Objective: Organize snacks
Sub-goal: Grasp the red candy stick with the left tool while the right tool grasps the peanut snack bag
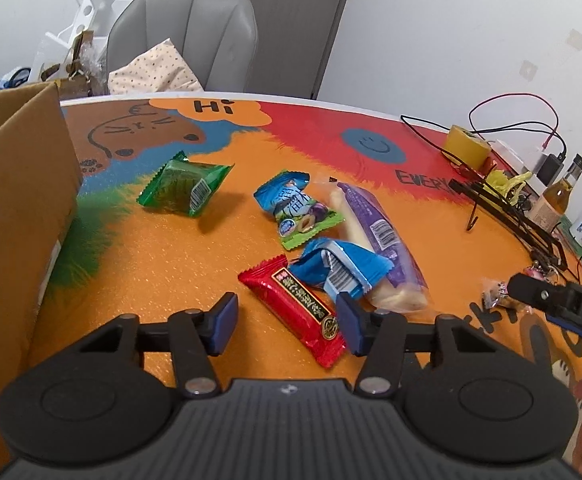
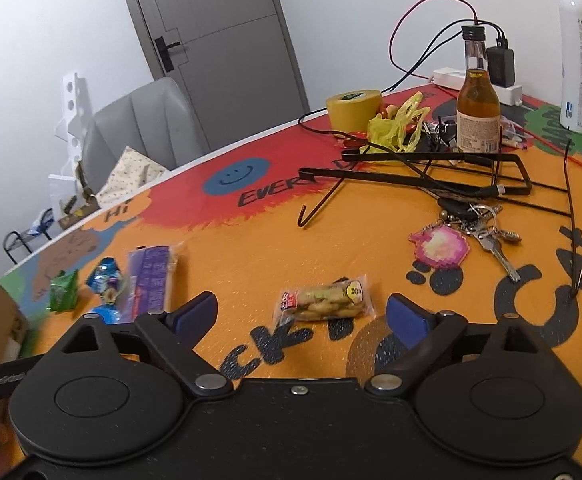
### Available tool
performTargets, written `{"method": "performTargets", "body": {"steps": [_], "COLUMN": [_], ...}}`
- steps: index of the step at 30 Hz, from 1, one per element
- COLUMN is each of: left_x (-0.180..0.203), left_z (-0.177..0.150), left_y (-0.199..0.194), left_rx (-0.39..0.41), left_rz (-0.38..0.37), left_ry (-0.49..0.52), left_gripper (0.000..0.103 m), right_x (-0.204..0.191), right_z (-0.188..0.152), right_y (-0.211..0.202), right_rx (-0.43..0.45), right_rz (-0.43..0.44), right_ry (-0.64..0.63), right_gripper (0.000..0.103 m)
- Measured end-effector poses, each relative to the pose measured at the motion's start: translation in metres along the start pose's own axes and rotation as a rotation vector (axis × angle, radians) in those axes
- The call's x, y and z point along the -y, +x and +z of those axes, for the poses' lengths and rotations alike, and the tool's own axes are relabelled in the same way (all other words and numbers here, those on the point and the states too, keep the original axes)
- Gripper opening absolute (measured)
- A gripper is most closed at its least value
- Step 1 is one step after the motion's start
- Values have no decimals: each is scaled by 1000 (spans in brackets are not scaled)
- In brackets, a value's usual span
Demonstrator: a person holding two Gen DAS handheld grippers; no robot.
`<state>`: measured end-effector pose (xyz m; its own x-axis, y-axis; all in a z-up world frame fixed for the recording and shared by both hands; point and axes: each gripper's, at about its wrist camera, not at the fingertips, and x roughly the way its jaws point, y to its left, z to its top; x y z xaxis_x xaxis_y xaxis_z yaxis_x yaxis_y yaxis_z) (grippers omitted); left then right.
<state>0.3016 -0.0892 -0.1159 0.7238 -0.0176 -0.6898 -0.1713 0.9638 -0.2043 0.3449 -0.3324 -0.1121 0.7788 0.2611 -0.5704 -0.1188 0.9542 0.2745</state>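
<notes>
My left gripper [image 1: 287, 320] is open, its fingers either side of the near end of a red snack bar [image 1: 297, 310] on the table. Beyond it lie a blue packet [image 1: 341, 268], a purple-wrapped corn snack [image 1: 375, 240], a blue-green plum packet [image 1: 297, 210] and a green packet [image 1: 183, 190]. A cardboard box [image 1: 15, 216] stands at the left. My right gripper [image 2: 303, 314] is open, just short of a clear packet of peanuts [image 2: 327, 300], which also shows at the right of the left wrist view [image 1: 497, 296].
At the back right are a black wire rack [image 2: 431, 174], keys with a pink charm [image 2: 463, 236], a glass bottle [image 2: 477, 100], yellow tape roll [image 2: 353, 108], a white spray can [image 2: 577, 56] and cables. A grey chair [image 1: 183, 40] stands behind the table.
</notes>
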Motion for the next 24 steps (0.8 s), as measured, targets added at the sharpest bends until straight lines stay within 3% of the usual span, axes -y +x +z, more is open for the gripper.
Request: {"method": "performTargets", "body": {"steps": [6,7,8,10,13,24], "left_x": [-7,-9,-10,-13,-16,-40], "left_z": [0,1,2,5,5,3], "left_y": [3,4,4,5,4,-14], "left_rx": [21,17,11,2,-1,-24], "left_rz": [4,-4,-14,-39,-73,-200], "left_ry": [10,8,3,-1,6,19], "left_gripper": [31,25,19,17,15,15], "right_x": [-13,-14,-16,-19,-24,-52], "right_z": [-2,-2,-3,-4,-6,-22], "right_y": [17,19,21,24,23,4], "right_rx": [2,-1,-4,-18,-15,-19], "right_rz": [-45,-56,-72,-90,-112,-204], "right_ry": [-48,-53,-61,-72,-94,-31], "right_gripper": [93,89,79,61,50,48]}}
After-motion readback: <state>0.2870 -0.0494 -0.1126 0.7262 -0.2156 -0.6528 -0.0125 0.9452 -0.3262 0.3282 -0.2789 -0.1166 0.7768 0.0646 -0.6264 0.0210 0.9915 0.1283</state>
